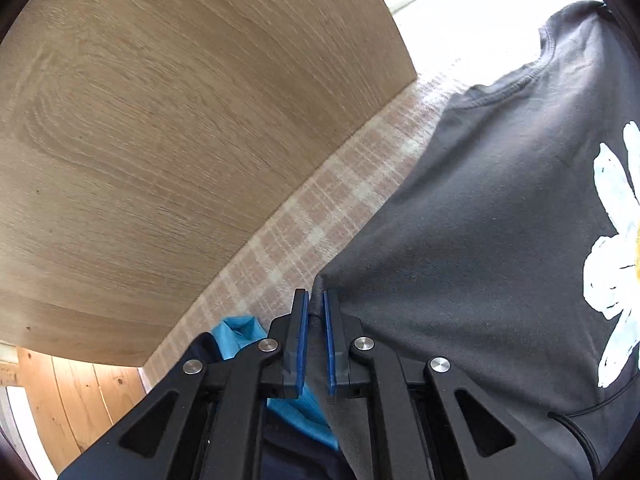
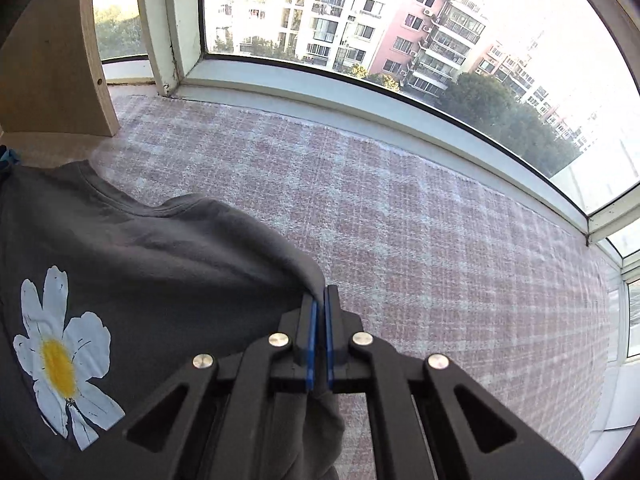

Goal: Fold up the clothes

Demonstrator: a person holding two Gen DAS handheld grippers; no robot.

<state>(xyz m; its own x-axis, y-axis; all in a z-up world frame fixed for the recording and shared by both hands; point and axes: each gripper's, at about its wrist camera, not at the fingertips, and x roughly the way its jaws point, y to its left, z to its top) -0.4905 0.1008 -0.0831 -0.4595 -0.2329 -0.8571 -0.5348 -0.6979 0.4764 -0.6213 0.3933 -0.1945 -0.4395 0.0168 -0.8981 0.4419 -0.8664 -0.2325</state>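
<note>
On the pink plaid mat (image 2: 400,216) by the window (image 2: 360,20), I had the dark grey daisy T-shirt (image 2: 140,264) stretched between both tools. My left hand-held gripper (image 1: 316,300) was clenched on one edge, my right hand-held gripper (image 2: 321,296) clamped on the other; both pointed steeply down. Its collar (image 1: 516,84) lay ahead, away from me, the wooden panel (image 1: 160,120) to the left.
</note>
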